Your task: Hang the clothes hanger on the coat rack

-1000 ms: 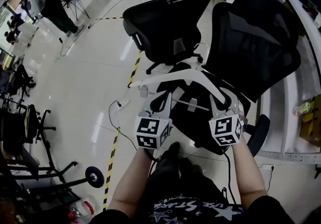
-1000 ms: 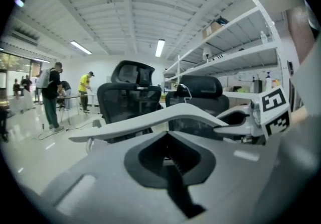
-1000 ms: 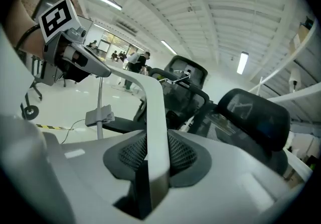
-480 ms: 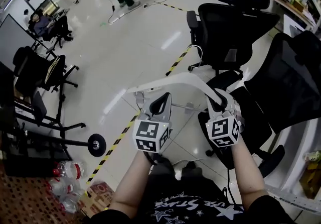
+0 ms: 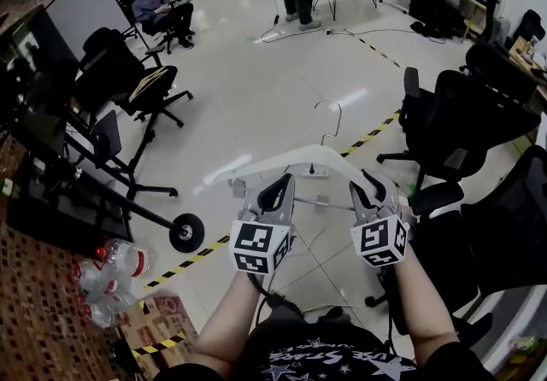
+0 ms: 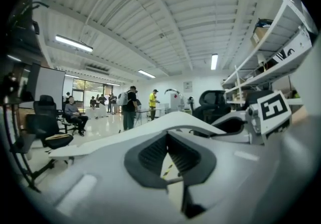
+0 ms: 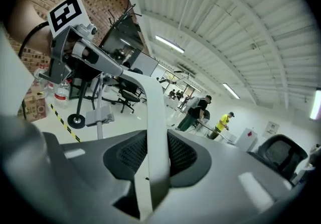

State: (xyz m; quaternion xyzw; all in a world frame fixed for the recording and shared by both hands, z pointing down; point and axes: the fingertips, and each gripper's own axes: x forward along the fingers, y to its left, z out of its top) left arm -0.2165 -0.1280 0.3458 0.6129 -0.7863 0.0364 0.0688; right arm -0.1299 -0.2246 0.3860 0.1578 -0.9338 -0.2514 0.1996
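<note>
1. The hanger [image 5: 295,164] is held up in front of the person, over the floor [image 5: 256,89], with its hook [image 5: 338,117] pointing away. It is not on any rail.
2. The right gripper [image 5: 366,187] is clamped on the hanger's right arm, with the white plastic squeezed between its pads. The left gripper [image 5: 282,178] has its jaws drawn in at the left arm and is gripping it, as far as I can judge (a sliver of floor shows between the pads).
3. I can't pick out the rack for certain. The wheeled frame [image 5: 185,232] on the left might be it, so I'd find the rail before closing in.
4. Hold both grips firm and level so the hook doesn't swing. Bring it above the rail with its open side facing, then lower until the wire takes the weight.
5. Only then let go, one gripper at a time, and mind the chairs [image 5: 453,114] on the right.
</note>
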